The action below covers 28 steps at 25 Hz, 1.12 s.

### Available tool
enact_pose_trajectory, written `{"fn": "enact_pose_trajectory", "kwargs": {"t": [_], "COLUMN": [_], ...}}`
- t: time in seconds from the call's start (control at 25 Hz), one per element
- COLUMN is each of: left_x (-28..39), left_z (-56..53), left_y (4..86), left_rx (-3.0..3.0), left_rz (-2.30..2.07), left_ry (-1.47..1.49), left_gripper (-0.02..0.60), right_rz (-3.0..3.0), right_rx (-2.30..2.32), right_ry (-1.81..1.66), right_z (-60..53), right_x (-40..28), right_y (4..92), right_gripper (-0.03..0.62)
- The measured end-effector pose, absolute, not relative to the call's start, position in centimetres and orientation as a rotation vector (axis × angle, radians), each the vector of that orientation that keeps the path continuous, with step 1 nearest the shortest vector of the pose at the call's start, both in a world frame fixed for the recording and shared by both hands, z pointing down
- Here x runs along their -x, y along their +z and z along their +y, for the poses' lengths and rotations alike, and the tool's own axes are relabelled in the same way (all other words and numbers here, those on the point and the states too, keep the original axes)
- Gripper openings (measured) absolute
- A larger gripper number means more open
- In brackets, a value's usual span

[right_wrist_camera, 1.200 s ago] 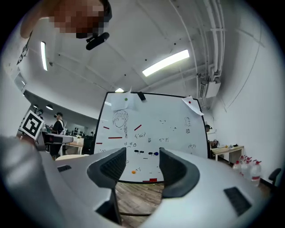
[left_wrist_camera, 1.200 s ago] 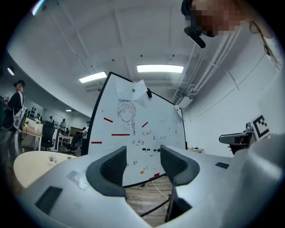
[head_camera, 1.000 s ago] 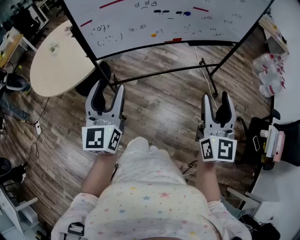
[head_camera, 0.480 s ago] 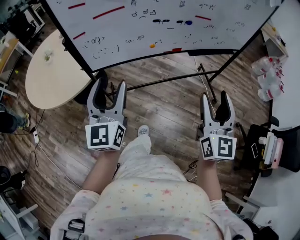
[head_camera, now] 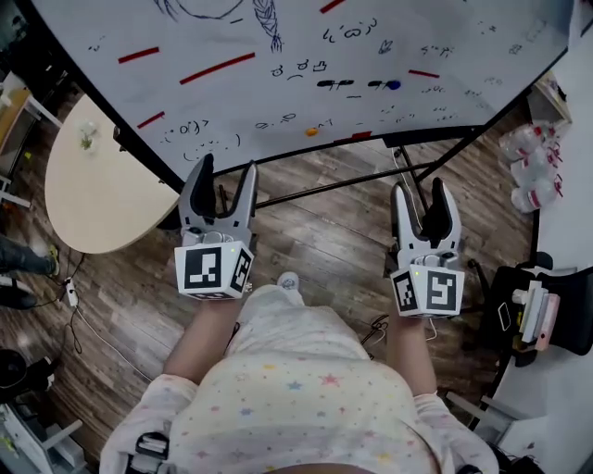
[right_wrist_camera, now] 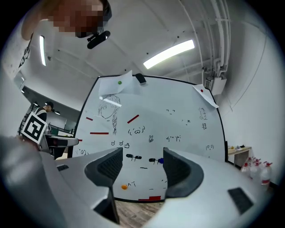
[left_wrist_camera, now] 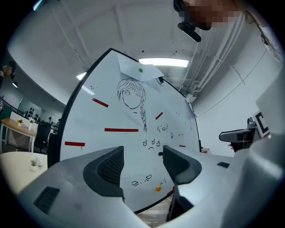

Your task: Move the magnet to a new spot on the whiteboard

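The whiteboard fills the top of the head view, covered with small doodles and red strips. A small round orange magnet sticks near its lower edge, and a blue one sits further right. My left gripper is open and empty, held in front of the board's lower edge, left of the orange magnet. My right gripper is also open and empty, below the blue magnet. In the left gripper view the orange magnet shows low between the jaws. In the right gripper view the orange magnet and the blue magnet both show between the jaws.
The board's black stand crosses the wooden floor under the grippers. A round beige table stands at the left. Plastic bottles and a black chair with items are at the right. A green magnet pins paper at the board's top.
The whiteboard has come closer and fills more of the view. Both grippers have moved forward toward its lower edge, and both stay open and empty.
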<state>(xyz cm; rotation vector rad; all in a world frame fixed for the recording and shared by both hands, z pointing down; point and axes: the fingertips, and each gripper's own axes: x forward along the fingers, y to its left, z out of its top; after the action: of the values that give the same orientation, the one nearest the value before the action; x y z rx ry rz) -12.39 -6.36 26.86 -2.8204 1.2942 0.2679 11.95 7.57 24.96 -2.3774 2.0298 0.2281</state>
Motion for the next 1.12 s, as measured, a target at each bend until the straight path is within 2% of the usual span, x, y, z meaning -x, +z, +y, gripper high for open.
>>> {"fn": "enact_pose_trajectory", "kwargs": {"t": [0.52,1.12], "left_x": [9.0,2.8], "left_z": [-12.0,-15.5], "left_y": [27.9,27.0], "left_rx": [2.835,2.703], "left_rz": [1.269,1.457], "left_ry": [0.238,0.231], "left_gripper": [0.25,0.25], "right_rz": [2.043,2.133], "right_rx": [2.43,2.248], "right_ry": [0.178,0.238], "right_z": [1.6,-6.0], "right_x": [-14.4,-22.6], "right_y": [26.3,24.4], "right_gripper": [0.264,0.216]}}
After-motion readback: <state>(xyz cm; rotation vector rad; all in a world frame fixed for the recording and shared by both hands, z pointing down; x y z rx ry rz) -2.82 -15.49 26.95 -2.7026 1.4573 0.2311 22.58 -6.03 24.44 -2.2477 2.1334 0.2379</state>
